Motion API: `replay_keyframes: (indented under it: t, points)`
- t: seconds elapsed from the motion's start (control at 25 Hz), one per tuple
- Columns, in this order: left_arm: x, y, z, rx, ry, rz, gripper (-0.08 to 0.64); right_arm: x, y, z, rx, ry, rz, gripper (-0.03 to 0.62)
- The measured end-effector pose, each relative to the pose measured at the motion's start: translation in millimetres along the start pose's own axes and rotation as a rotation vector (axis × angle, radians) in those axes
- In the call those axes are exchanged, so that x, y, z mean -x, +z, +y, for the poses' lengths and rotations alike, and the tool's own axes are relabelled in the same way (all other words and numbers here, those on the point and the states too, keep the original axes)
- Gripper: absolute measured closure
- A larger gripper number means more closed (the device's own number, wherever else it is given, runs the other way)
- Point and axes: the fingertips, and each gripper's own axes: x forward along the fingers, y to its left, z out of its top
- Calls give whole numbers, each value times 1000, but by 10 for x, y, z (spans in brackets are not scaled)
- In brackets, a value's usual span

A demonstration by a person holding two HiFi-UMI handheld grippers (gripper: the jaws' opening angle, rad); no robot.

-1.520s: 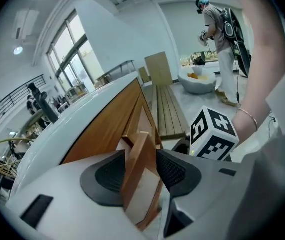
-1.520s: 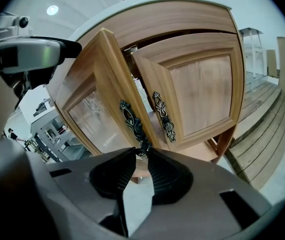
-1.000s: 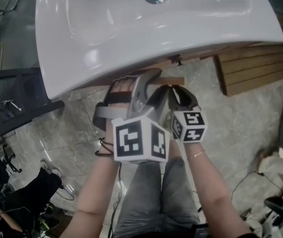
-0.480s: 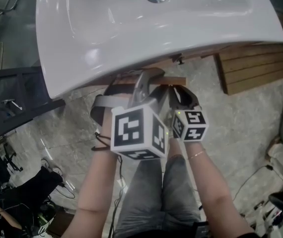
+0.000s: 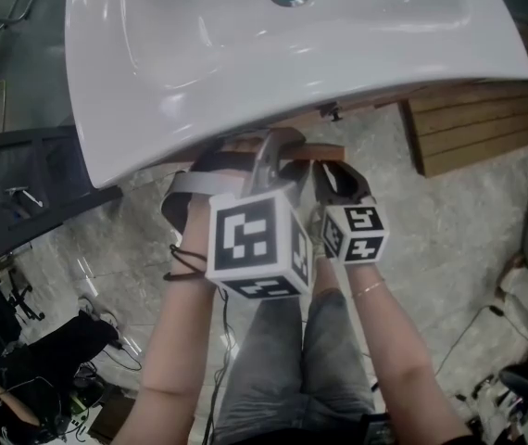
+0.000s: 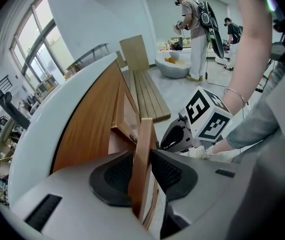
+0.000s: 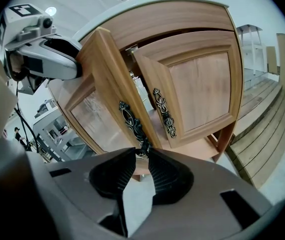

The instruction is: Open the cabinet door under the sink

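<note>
I have both tongs tucked under the front rim of the white sink, over the marbled floor. The left cabinet door stands swung out from the cabinet, well ajar, and the right door beside it is ajar too.

The left tongs have just been closing. Their jaws stand partly open with the free edge of the left cabinet door upright between them, and both dark ribbed pads press on the wood.

The right tongs sit lower and to the right, just beside the left ones. Their jaws are fairly wide at the base, and their tips pinch the lower end of that door's dark ornate handle. The right door carries a matching handle, which nothing touches.
</note>
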Motion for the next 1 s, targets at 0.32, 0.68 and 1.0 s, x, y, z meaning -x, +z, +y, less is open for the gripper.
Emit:
replay_keyframes:
  t: [0.32,0.68,1.0]
  points:
    - [10,7,-7,-7,15,-19,437,8,1,5,2,-7,0,505]
    - [27,10,-45,-37,22,-32,437,45,-32,25,2,43,21,506]
    - [79,-7,-228,-77,-21,-5,436,163,-216,117,2,86,53,508]
